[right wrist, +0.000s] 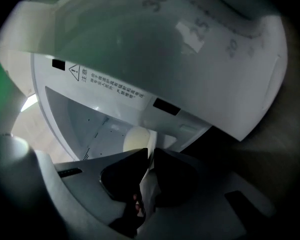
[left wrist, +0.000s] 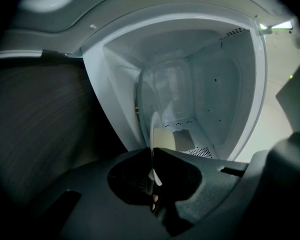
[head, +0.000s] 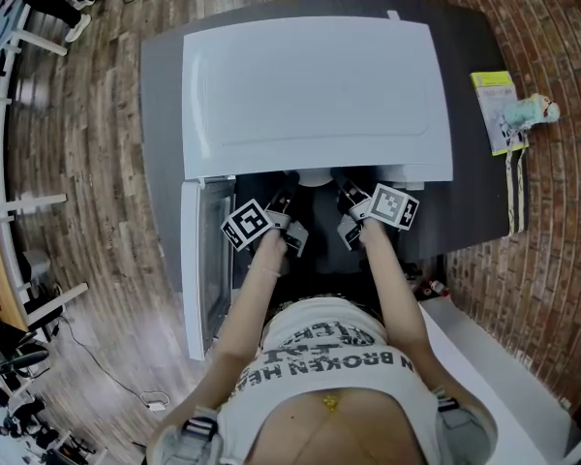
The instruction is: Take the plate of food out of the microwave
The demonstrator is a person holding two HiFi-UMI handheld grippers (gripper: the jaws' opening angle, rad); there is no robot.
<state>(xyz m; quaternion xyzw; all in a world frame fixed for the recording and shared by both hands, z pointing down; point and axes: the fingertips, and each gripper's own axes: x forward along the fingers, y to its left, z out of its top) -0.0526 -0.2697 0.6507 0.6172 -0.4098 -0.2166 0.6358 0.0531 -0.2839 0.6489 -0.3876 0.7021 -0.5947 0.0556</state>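
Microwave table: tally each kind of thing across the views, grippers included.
1 microwave
1 plate
1 pale food piece
2 grippers: left gripper, right gripper, jaws closing with the plate's rim between them
1 leaflet
1 toy
Total: 7

Plate point(left wrist: 152, 134) inside microwave point(head: 310, 85) on table point(head: 161, 114)

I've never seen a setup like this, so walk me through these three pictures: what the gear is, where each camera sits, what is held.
No robot: a person holds a two-fingered gripper in each hand. The head view looks down from their head at a white microwave on a dark table, its door open. The other two cameras ride on the grippers. The left gripper and the right gripper are each closing their fingers on the rim of a white plate carrying pale food, at the microwave's opening.
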